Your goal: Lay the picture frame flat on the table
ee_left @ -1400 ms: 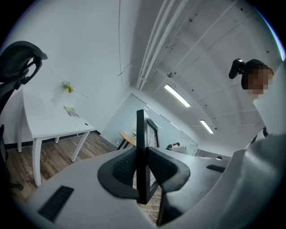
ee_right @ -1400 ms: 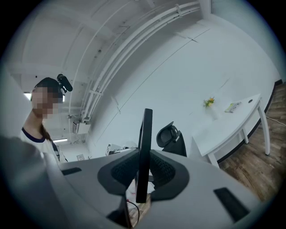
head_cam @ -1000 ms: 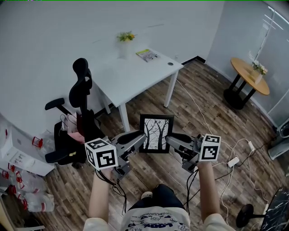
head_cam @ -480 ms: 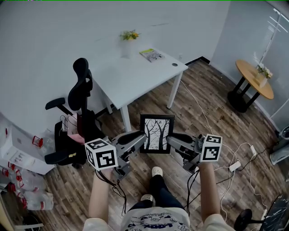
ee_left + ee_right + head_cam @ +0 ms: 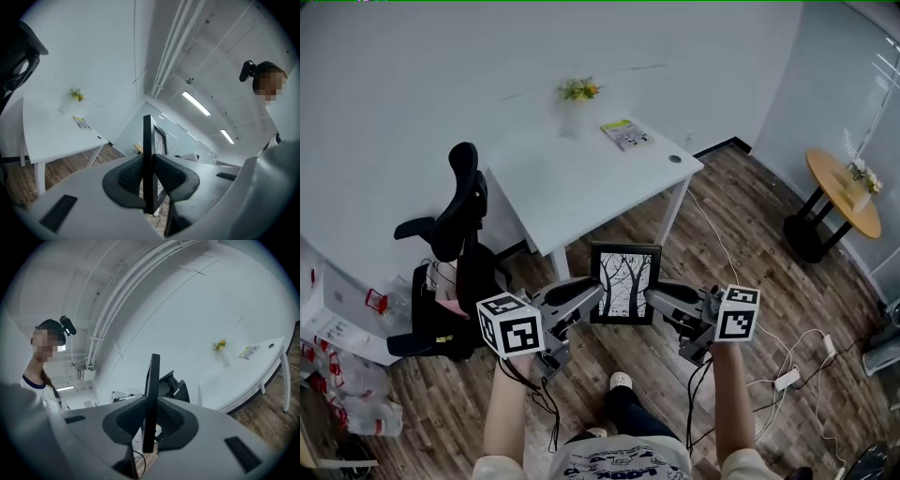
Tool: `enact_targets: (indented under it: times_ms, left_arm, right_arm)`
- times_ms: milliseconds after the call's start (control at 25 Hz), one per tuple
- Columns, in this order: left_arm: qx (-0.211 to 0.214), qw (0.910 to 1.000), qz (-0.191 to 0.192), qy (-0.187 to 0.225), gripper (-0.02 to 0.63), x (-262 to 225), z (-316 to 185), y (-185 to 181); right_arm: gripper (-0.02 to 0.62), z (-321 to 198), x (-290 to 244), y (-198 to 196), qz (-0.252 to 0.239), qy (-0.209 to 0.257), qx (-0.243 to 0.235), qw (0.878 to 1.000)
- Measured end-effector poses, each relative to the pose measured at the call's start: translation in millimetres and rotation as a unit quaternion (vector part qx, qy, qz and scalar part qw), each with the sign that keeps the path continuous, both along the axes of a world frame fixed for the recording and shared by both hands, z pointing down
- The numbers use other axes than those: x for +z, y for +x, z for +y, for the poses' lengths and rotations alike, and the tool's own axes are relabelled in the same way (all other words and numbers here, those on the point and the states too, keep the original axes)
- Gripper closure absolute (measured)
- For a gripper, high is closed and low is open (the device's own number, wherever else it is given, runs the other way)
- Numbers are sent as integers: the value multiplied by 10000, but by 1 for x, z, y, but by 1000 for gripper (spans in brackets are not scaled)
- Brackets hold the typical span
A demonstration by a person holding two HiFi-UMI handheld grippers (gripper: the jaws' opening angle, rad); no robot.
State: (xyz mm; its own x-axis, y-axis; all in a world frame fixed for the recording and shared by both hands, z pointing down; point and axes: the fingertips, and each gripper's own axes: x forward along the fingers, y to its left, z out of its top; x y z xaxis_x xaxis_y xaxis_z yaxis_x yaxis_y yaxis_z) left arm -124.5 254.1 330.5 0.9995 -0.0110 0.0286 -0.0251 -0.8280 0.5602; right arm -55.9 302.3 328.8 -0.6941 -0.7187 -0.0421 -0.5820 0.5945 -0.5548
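**Carrying the picture frame to the table w/ both grippers**

Picture frame (image 5: 625, 283) hangs in the air in front of the person, over the wood floor (image 5: 741, 234), well short of the white table (image 5: 581, 187). Left gripper (image 5: 594, 292) pinches its left edge and right gripper (image 5: 652, 296) its right edge. Both sets of jaws are narrowed down onto the thin black border, pads pressing on front & back, nothing else between them.

Orientation: portrait, tree print right way up. Printed face is turned toward the person, back toward the table. Long axis runs bottom-to-top, away from the body in the head view. Both gripper views show the frame edge-on and about upright between the pads.

How to do it well, imo:
- Hold both pinches even and move the hands together, so the frame doesn't twist or slip.
- Aim for the bare near part of the table, clear of the booklet (image 5: 627, 134) & the flowers (image 5: 579, 90).
- Set the bottom edge down first, then tip the top away until the back lies flat.
- Let go only once it's fully resting.
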Motion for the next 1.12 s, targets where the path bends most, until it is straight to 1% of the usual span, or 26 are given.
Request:
enact_targets:
  times_ms: [400, 560, 760, 920, 960, 1080, 1120]
  left_arm:
    - [-359, 9993, -17, 67, 522, -11, -68, 73]
    - [-496, 9987, 12, 117, 522, -15, -88, 93]
    - [-669, 9977, 14, 83, 522, -13, -106, 111]
    - [-811, 9966, -80, -73, 522, -7, -166, 133]
    - [-834, 9964, -94, -77, 523, -6, -168, 133]
    - [-885, 9960, -96, -14, 522, -3, -139, 123]
    - [-890, 9960, -107, -5, 522, -1, -140, 124]
  right_arm:
    - [512, -73, -10, 76, 2, 74, -340, 9994]
    - [512, -96, -14, 97, 32, 149, -512, 9986]
    - [512, -117, -13, 117, -14, 138, -662, 9977]
    - [512, -179, -7, 141, -91, -55, -800, 9967]
    - [512, -181, -6, 141, -98, -66, -826, 9965]
    - [512, -152, -3, 130, -100, 12, -876, 9961]
    - [512, -154, -1, 132, -106, 8, -881, 9961]
